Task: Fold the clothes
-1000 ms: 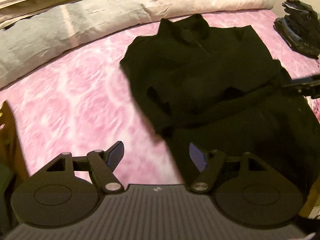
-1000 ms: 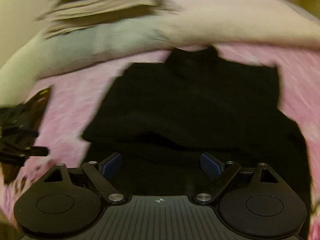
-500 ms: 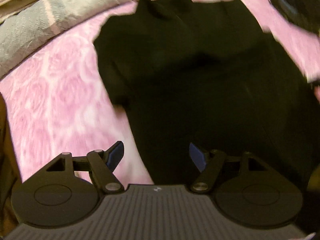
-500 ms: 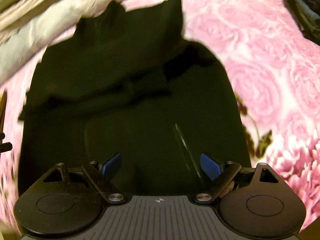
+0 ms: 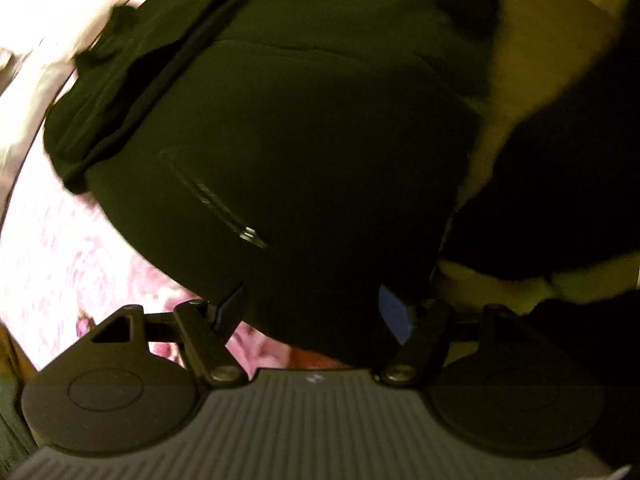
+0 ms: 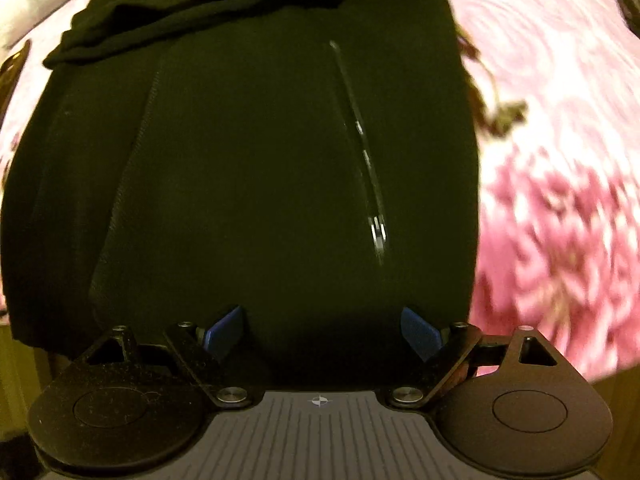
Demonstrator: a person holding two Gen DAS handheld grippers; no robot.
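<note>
Pink rose-patterned bedspread (image 6: 560, 128) covers the bed, and a black zip-pocketed fleece jacket (image 5: 304, 128) lies spread on it, a sleeve folded across its upper part. Both the left gripper (image 5: 312, 308) and the right gripper (image 6: 322, 328) hang over its hem, jaws spread wide, gripping nothing.

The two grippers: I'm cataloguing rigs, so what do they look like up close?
Both look alike. The left gripper and right gripper each have blue pads on black linkage arms with silver pivot screws, two round black discs, and a grey ribbed body with a small crosshair mark.
</note>
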